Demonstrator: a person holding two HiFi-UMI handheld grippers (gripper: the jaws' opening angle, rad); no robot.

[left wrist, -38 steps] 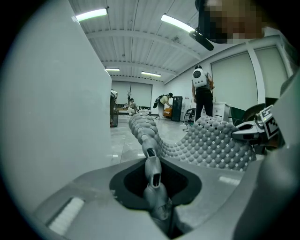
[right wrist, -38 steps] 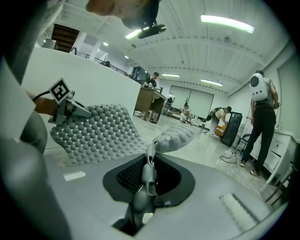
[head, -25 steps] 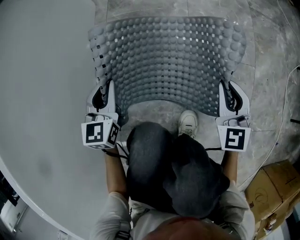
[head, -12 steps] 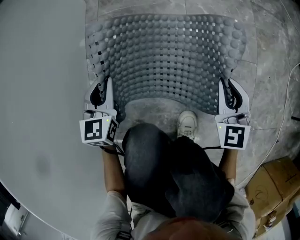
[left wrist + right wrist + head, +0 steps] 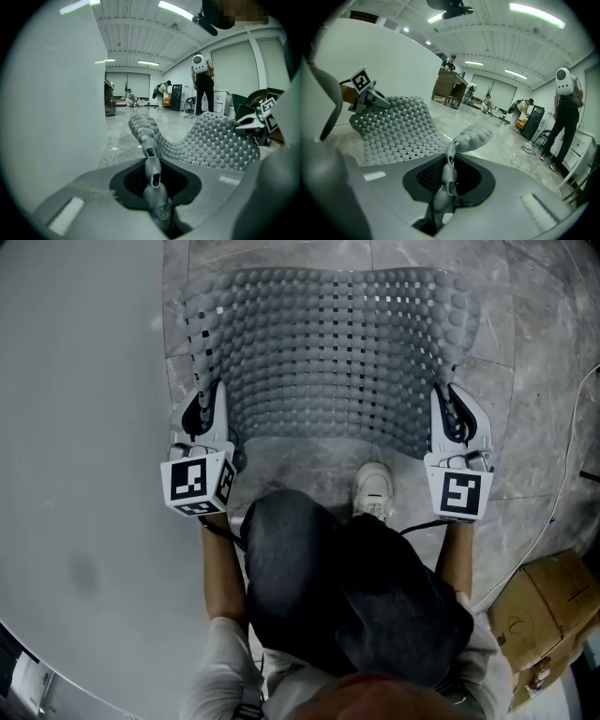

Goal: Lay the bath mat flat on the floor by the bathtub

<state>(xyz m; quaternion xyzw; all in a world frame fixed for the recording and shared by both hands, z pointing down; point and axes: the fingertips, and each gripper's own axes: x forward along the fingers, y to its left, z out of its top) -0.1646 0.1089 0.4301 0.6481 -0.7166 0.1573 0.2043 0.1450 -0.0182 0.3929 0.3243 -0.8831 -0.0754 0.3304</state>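
A grey, knobbly bath mat (image 5: 328, 348) with rows of small square holes hangs spread between my two grippers over the marble floor (image 5: 544, 381). My left gripper (image 5: 208, 409) is shut on the mat's near left corner, next to the white bathtub wall (image 5: 75, 427). My right gripper (image 5: 448, 407) is shut on the near right corner. In the left gripper view the mat's edge (image 5: 149, 150) runs out from between the jaws, and the mat (image 5: 401, 126) sags toward the floor in the right gripper view. Its far edge lies low near the floor.
The person's white shoe (image 5: 375, 488) and dark trouser knees stand just behind the mat's near edge. A cardboard box (image 5: 539, 610) sits at the lower right, with a thin cable (image 5: 562, 484) along the floor. Other people work far off in the hall.
Both grippers have carried the mat a little away from the person and lower; its near edge has straightened from a curve and its left edge has drawn closer to the tub.
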